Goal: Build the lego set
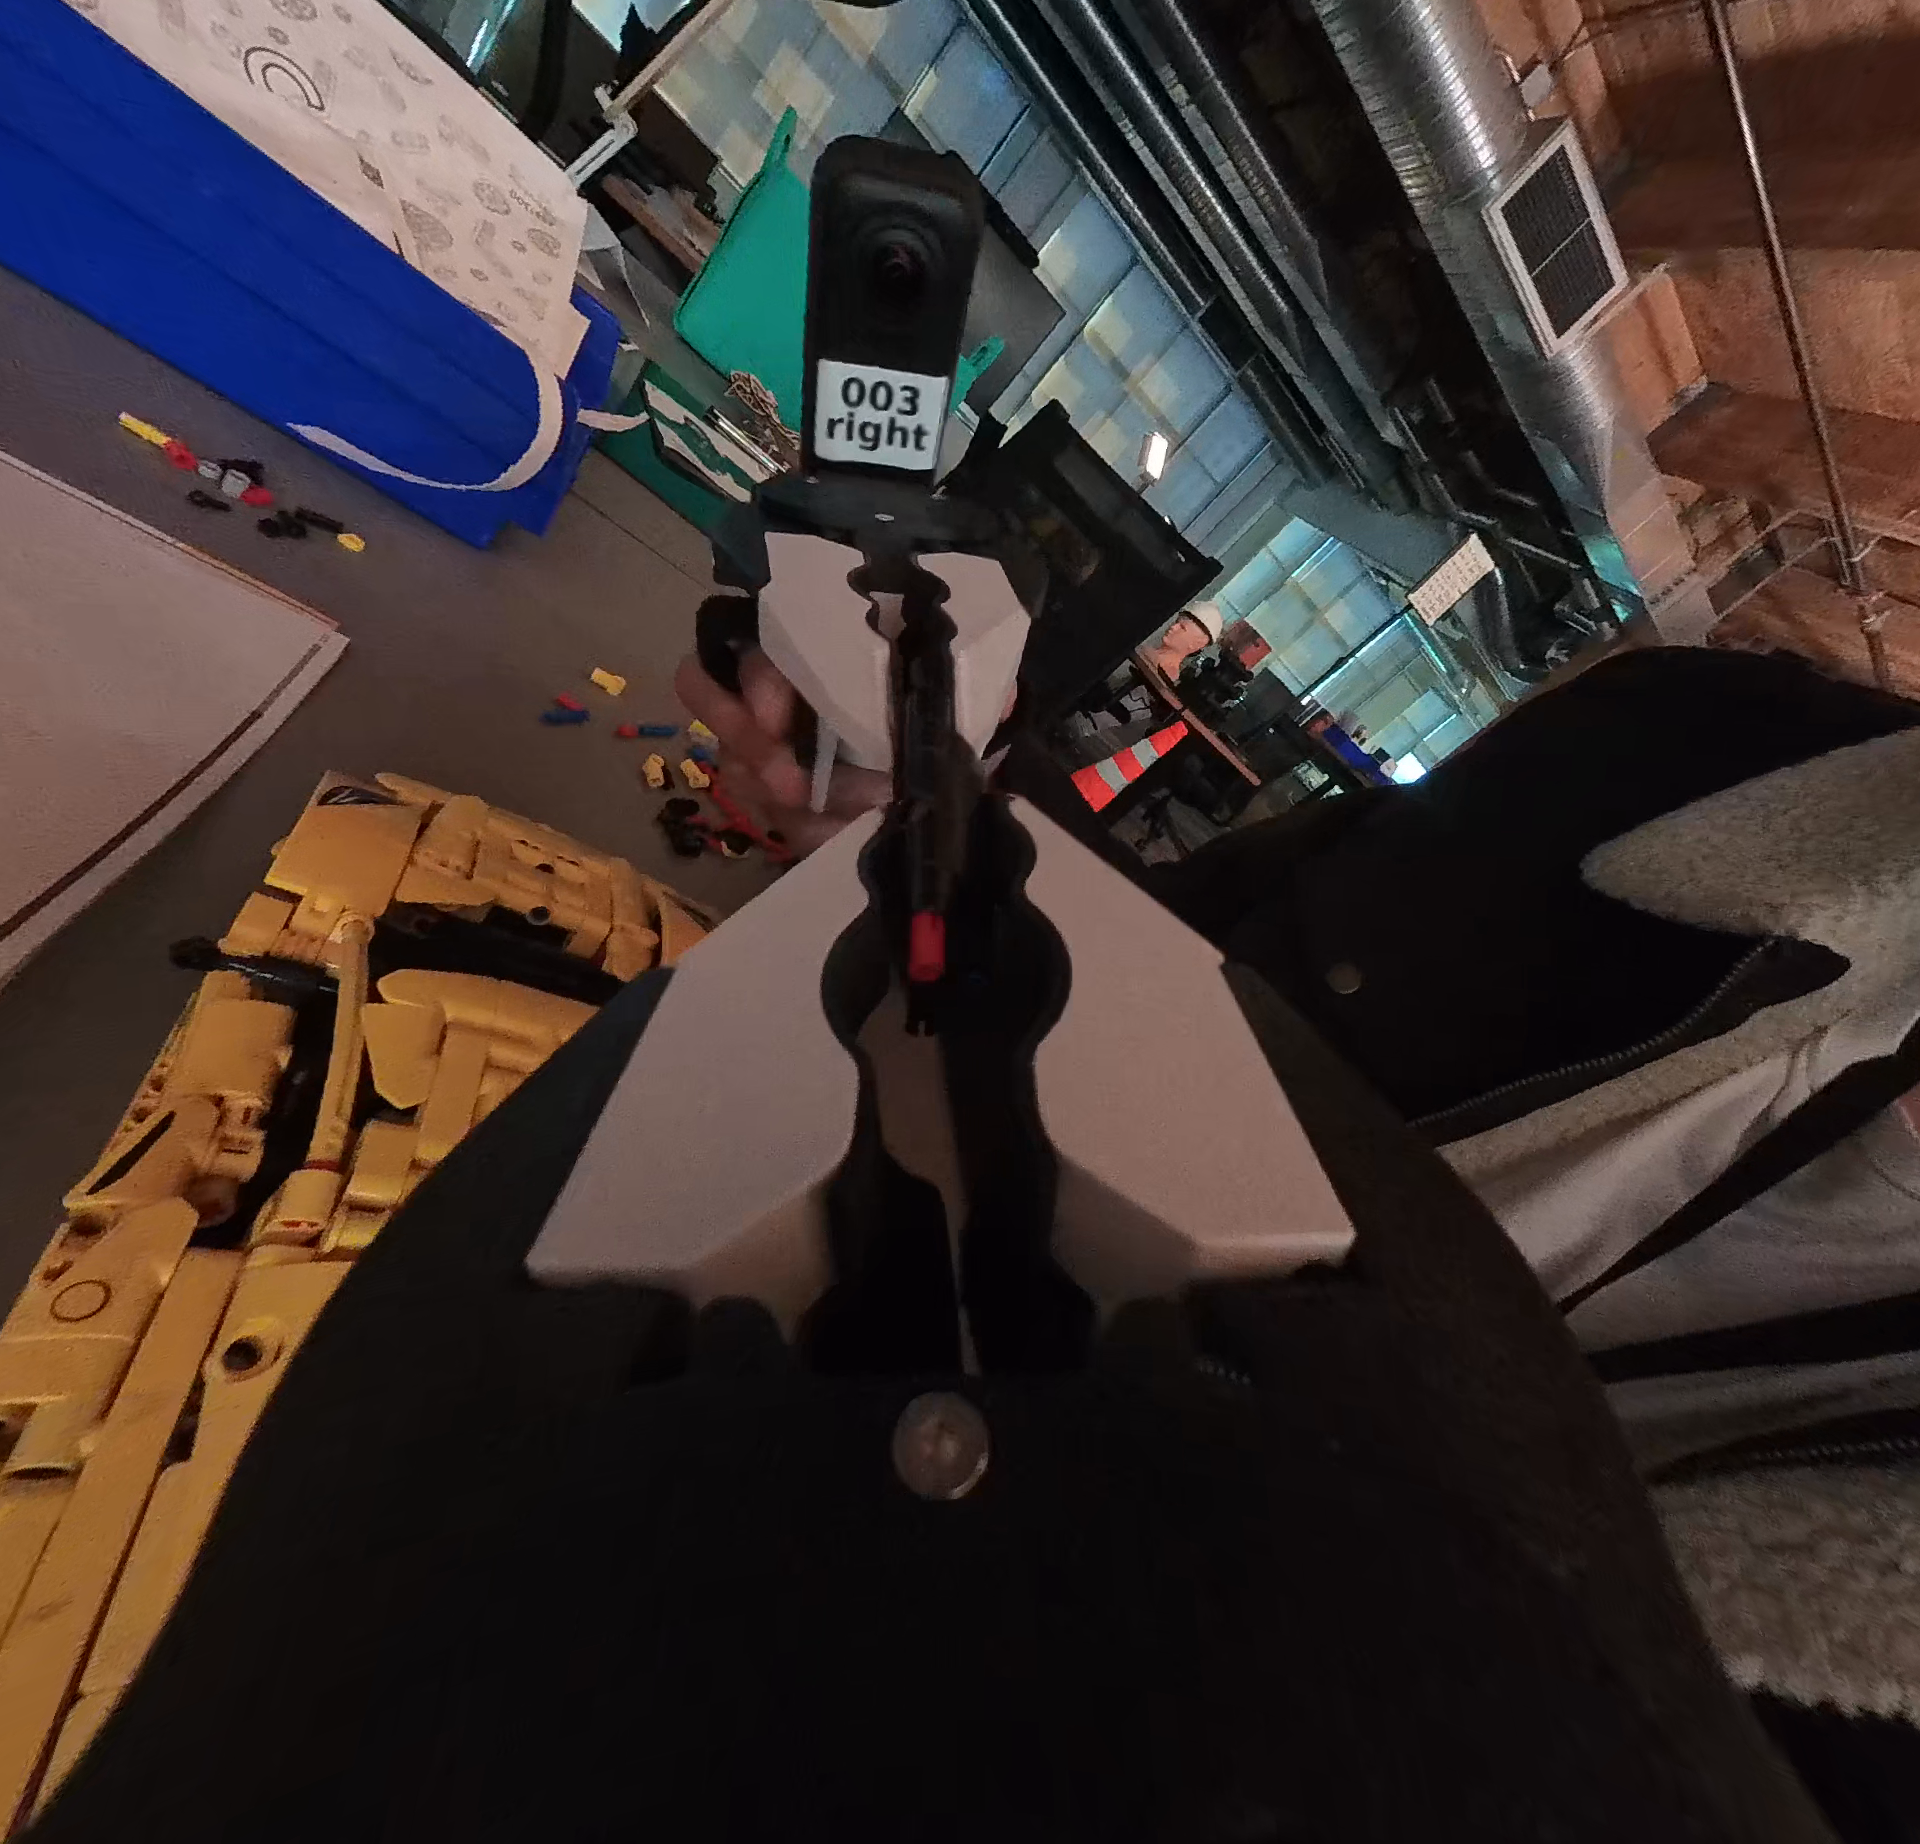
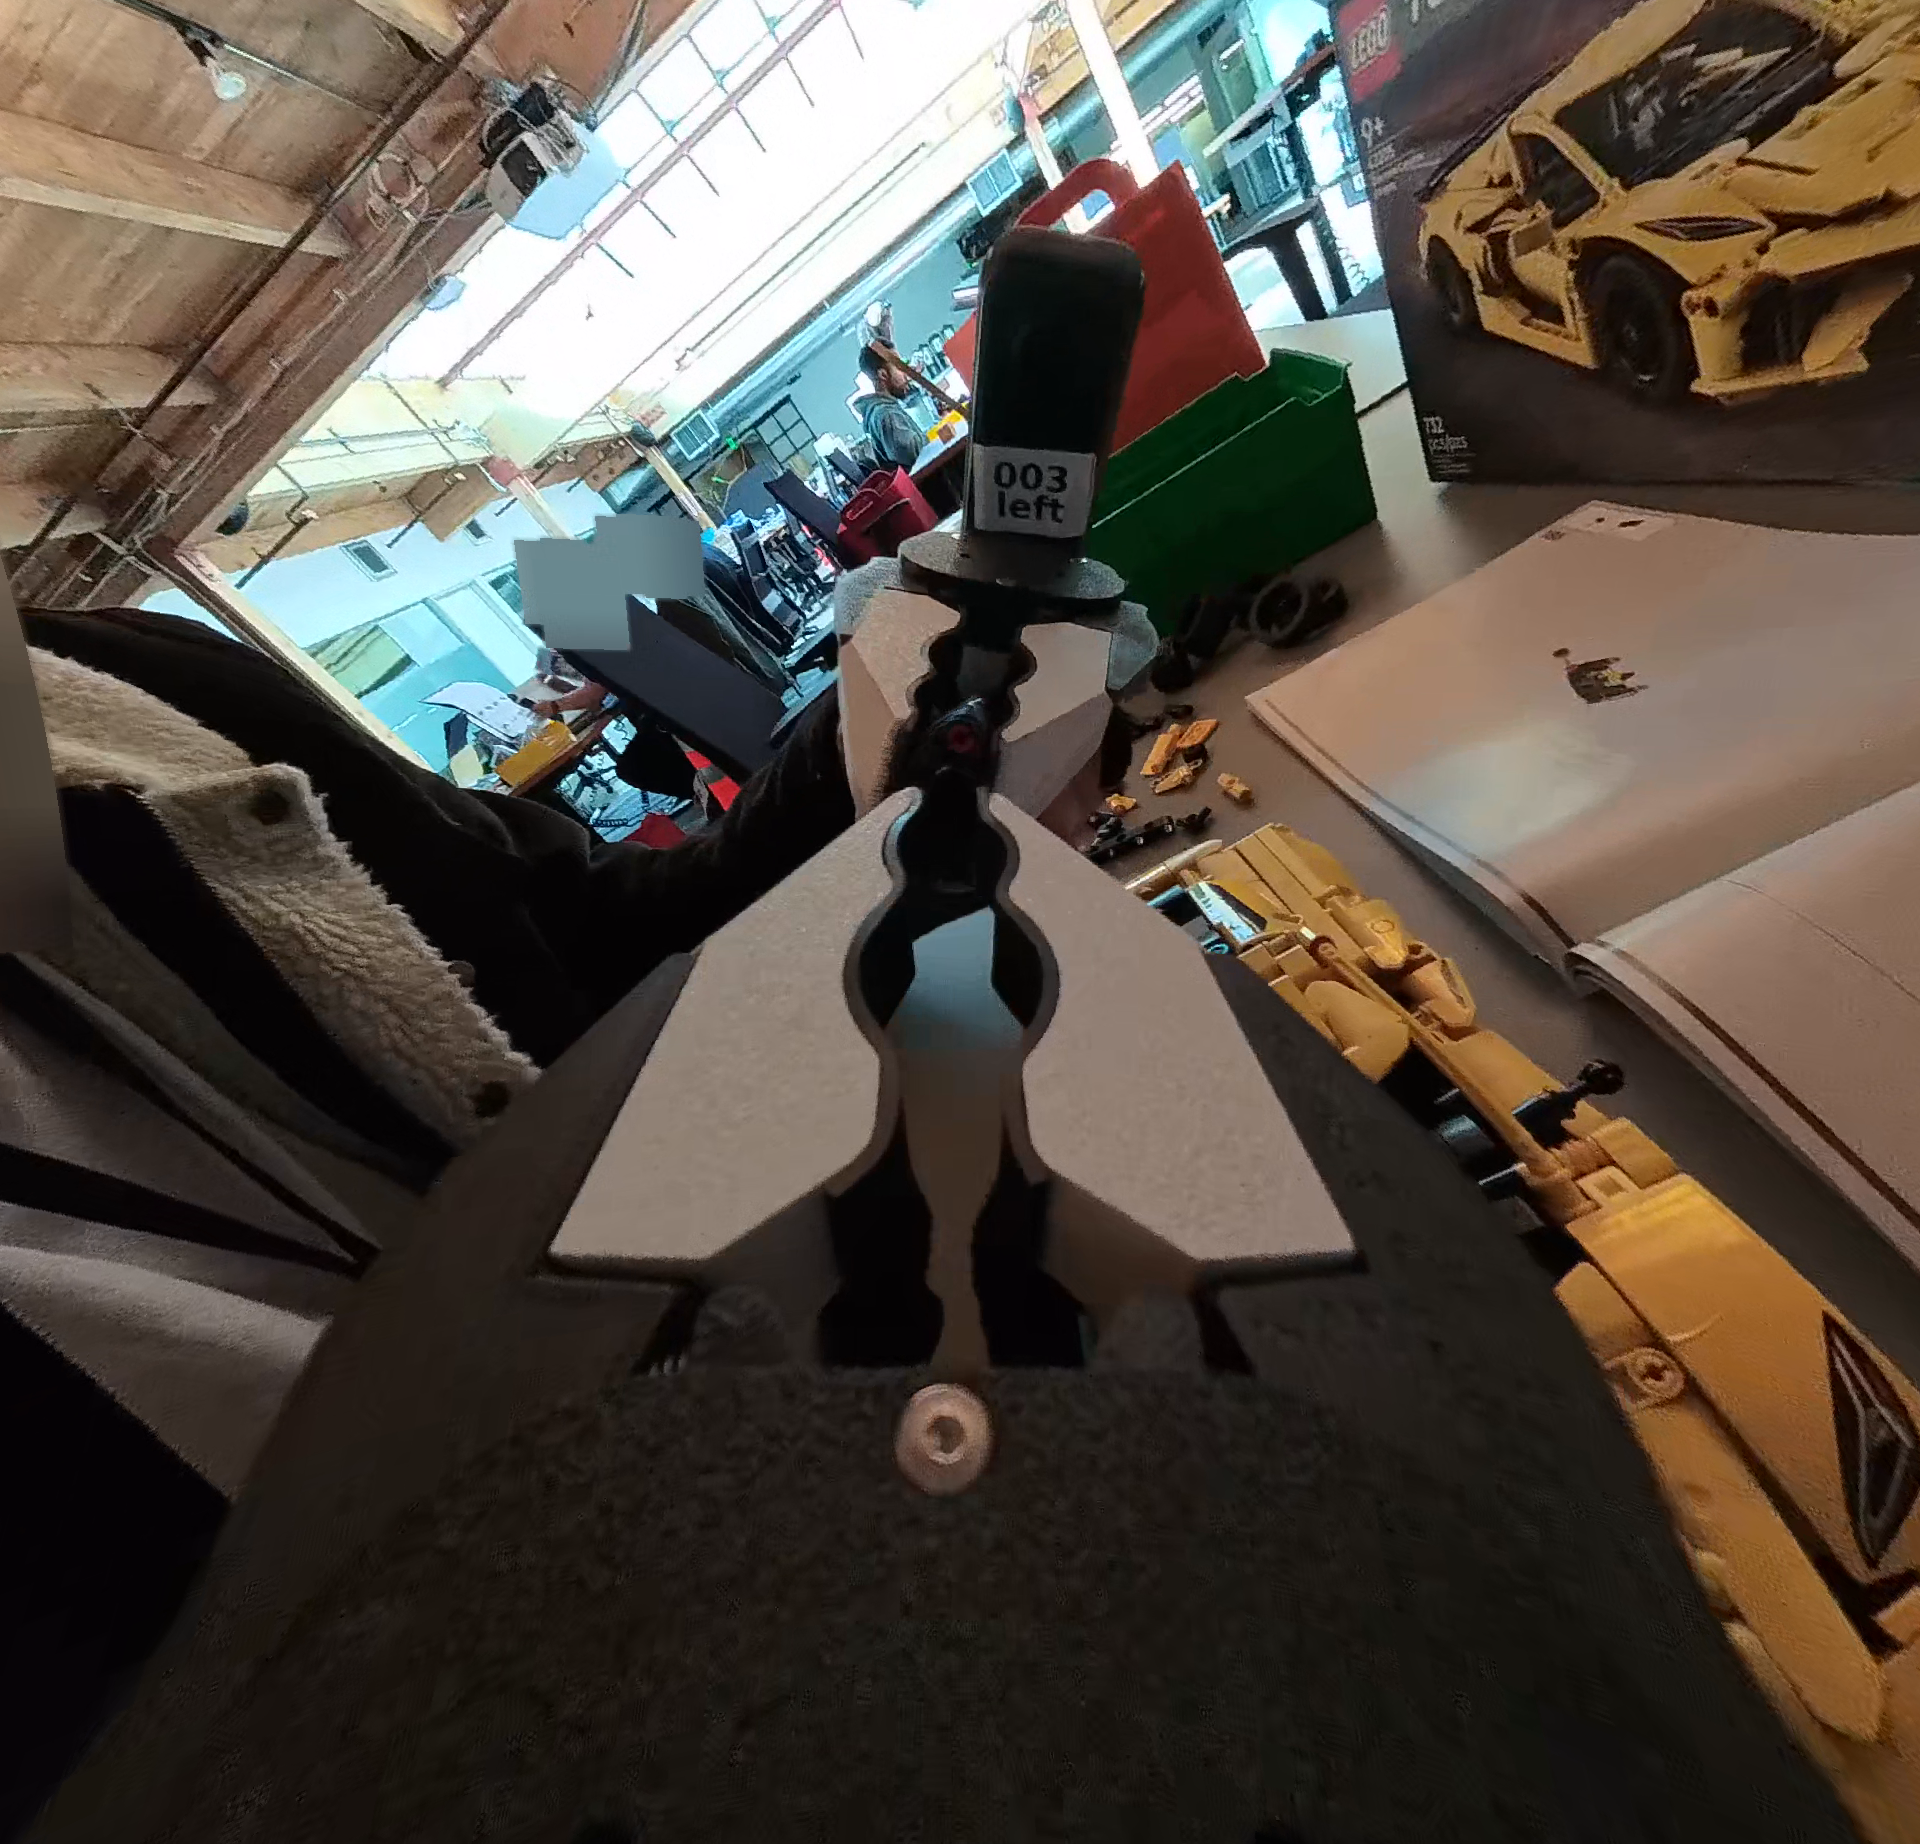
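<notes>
My left gripper (image 1: 940, 838) is closed tight on a thin black lego stick (image 1: 925, 786) that has a small red piece (image 1: 925, 947) on it. My right gripper (image 2: 951, 807) pinches the far end of the same stick (image 2: 951, 786), so my two grippers point nose to nose. The stick's long side runs straight from one gripper to the other, held up in the air above the table.

Just below, on the grey table (image 1: 447, 651), lies the big yellow lego car (image 1: 312, 1067). Its long side runs away from me, along the table.

Only my left camera shows the little loose pieces (image 1: 665, 745) in red, blue, yellow and black past the car, near the hand (image 1: 758, 724) on my right gripper. Farther off it shows a second small pile (image 1: 239, 485) and a blue bin (image 1: 260, 267).

Only my right camera shows the open booklet (image 2: 1558, 755) beside the car (image 2: 1558, 1223). It also shows some yellow and black bits (image 2: 1174, 755), black wheels (image 2: 1288, 605), a green bin (image 2: 1247, 485) and, far back, the box (image 2: 1662, 205) with a yellow car picture.

Both cameras show my dark jacket (image 1: 1507, 911) with fluffy lining.
</notes>
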`<state>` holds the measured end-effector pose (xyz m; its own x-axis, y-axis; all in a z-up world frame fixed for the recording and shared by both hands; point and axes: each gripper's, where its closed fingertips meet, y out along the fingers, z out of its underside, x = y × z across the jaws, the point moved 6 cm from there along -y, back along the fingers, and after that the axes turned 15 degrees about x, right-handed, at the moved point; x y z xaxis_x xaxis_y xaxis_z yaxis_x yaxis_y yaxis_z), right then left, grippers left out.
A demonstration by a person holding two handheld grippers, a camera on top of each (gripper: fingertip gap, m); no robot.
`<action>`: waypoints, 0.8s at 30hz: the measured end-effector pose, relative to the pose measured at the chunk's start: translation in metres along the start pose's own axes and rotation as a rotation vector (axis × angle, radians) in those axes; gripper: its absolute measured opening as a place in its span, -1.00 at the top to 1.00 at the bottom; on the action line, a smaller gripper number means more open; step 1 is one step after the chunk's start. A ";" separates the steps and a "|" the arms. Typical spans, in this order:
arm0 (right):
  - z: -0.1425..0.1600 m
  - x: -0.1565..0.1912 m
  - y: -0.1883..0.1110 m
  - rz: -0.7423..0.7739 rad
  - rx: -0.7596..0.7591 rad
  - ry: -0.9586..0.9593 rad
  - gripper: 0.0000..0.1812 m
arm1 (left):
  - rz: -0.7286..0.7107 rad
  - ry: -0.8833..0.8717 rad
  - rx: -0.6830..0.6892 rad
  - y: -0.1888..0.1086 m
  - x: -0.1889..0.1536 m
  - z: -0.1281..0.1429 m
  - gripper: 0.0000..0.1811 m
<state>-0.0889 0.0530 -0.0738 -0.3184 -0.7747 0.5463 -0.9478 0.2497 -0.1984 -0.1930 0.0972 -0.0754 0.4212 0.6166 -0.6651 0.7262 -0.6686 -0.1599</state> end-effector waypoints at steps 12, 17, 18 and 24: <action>0.002 -0.004 0.001 0.023 0.013 0.022 0.93 | -0.087 0.034 0.027 0.000 0.002 0.001 0.83; 0.004 -0.001 0.000 0.197 0.093 -0.112 0.93 | -0.203 0.099 0.076 0.005 0.002 0.003 0.82; 0.003 0.000 -0.001 0.191 0.097 -0.104 0.93 | -0.204 0.098 0.076 0.005 0.002 0.003 0.83; 0.009 -0.002 -0.005 0.094 0.120 -0.026 0.93 | -0.149 0.075 0.061 0.010 0.003 0.004 0.83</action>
<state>-0.0831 0.0484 -0.0812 -0.4037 -0.7661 0.5000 -0.9044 0.2517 -0.3446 -0.1867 0.0902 -0.0822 0.3522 0.7388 -0.5746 0.7504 -0.5898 -0.2984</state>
